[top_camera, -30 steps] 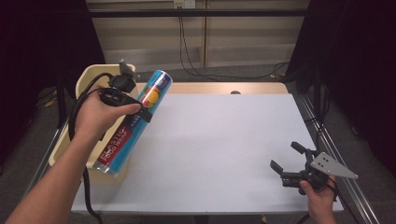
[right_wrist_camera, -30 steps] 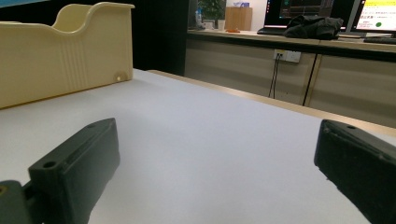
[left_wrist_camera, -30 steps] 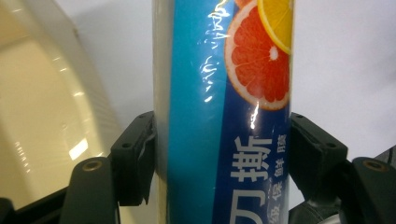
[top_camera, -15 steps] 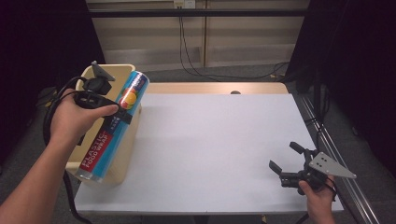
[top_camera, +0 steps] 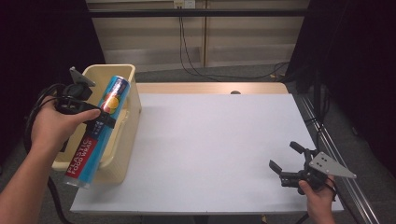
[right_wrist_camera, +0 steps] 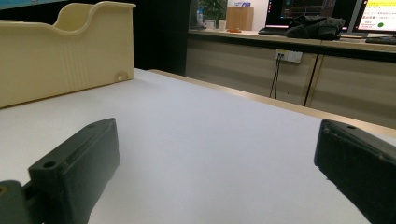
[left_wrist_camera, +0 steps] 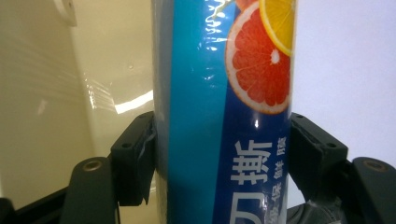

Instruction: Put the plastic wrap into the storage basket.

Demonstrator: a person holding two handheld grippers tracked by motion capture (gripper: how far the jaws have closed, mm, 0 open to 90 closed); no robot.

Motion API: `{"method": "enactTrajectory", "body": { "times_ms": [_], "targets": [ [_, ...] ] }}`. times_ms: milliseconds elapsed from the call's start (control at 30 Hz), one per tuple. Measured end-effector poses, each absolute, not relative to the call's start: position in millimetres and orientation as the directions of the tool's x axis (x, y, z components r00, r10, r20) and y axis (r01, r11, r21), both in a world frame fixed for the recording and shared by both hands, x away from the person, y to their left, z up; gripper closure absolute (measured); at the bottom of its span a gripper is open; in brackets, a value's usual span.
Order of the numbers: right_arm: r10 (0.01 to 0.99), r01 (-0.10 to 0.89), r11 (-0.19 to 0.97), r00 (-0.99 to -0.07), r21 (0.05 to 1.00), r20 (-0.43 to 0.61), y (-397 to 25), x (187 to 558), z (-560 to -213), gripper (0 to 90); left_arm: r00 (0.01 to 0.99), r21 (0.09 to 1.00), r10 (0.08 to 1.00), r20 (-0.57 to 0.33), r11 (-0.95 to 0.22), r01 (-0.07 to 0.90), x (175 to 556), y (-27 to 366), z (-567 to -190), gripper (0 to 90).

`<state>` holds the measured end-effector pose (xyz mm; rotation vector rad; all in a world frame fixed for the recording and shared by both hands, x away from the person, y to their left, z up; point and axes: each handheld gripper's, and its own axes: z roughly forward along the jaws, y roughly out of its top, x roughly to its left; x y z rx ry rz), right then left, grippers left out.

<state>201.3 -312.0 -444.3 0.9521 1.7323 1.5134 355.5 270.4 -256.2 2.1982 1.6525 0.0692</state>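
A long blue roll of plastic food wrap (top_camera: 85, 154), printed with citrus slices, is tilted over a cream plastic bin (top_camera: 127, 135) at the table's left edge. Its lower end points toward the person. My left gripper (top_camera: 105, 118) is shut across the roll's middle. In the left gripper view the roll (left_wrist_camera: 224, 84) sits clamped between both black jaws, with the bin's inner wall (left_wrist_camera: 46, 93) behind it. My right gripper (top_camera: 283, 154) rests open near the table's front right corner and holds nothing. Its view shows the jaws (right_wrist_camera: 219, 172) wide apart over the white tabletop.
The white table surface (top_camera: 210, 140) spreads between the bin and the right gripper. A wooden strip runs along its far edge. The bin (right_wrist_camera: 60, 51) appears far off in the right gripper view. Cabinets and cables stand behind the table.
My left gripper has carried the roll leftward from the table's edge to over the bin. The right gripper has stayed put and open.
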Motion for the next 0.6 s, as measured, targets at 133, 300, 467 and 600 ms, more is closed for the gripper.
{"method": "enactTrajectory", "body": {
  "times_ms": [133, 300, 467, 600],
  "targets": [
    [0.848, 0.108, 0.072, -0.530, 0.992, -0.004, -313, 201, -444, 0.0, 0.282, 0.327, 0.941, -0.187, -0.211, 0.921, 355, 274, -259, 32.3],
    [0.848, 0.107, 0.075, -0.530, 0.991, -0.007, -313, 201, -444, 0.0, 0.271, 0.323, 0.944, -0.188, -0.201, 0.925, 355, 279, -260, 32.3],
    [0.848, 0.107, 0.073, -0.530, 0.992, -0.006, -313, 201, -444, 0.0, 0.252, 0.314, 0.950, -0.185, -0.186, 0.931, 355, 282, -262, 32.2],
    [0.848, 0.104, 0.074, -0.529, 0.992, -0.008, -313, 200, -443, 0.0, 0.255, 0.307, 0.949, -0.188, -0.190, 0.933, 356, 285, -265, 32.2]
  ]
}}
